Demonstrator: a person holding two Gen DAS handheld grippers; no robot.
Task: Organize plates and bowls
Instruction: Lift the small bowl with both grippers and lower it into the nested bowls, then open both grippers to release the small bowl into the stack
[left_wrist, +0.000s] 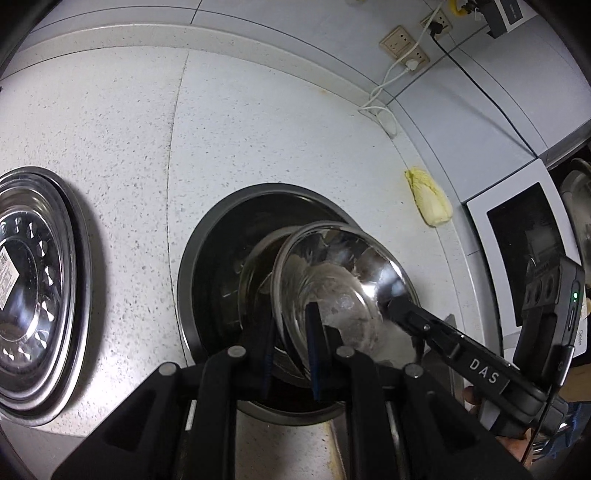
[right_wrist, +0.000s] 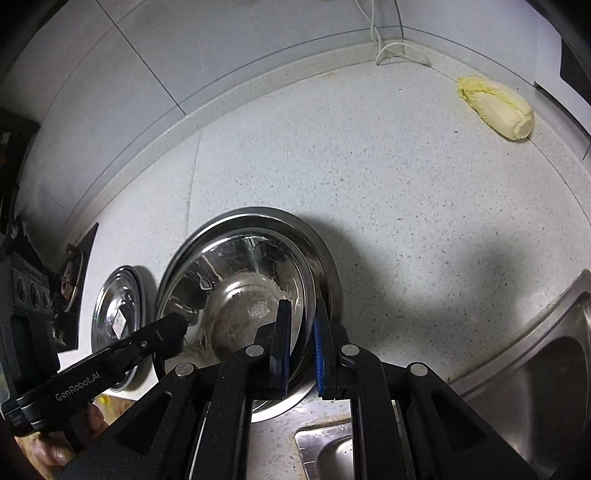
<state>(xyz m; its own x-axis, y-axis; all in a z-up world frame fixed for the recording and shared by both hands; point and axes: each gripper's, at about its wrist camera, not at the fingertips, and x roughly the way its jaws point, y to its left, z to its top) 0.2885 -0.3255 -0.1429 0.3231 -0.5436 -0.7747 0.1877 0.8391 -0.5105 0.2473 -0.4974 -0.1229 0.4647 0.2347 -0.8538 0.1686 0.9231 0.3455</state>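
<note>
A small steel bowl (left_wrist: 332, 280) is tilted inside a larger steel bowl (left_wrist: 207, 258) on the speckled counter. My left gripper (left_wrist: 291, 354) is shut on the small bowl's near rim, one pad inside and one outside. My right gripper (right_wrist: 301, 347) is shut on the same small bowl (right_wrist: 236, 295) at its right rim; the large bowl's rim (right_wrist: 325, 258) shows behind it. Each gripper shows in the other's view, the right one (left_wrist: 399, 310) and the left one (right_wrist: 177, 325). A patterned steel plate (left_wrist: 33, 291) lies on the counter to the left, also in the right wrist view (right_wrist: 118, 314).
A yellow-white cabbage (left_wrist: 430, 201) lies by the back wall, also in the right wrist view (right_wrist: 496, 107). A white appliance (left_wrist: 524, 236) stands at the right. Cables and wall sockets (left_wrist: 402, 48) are at the back. A steel sink (right_wrist: 535, 362) lies at the lower right.
</note>
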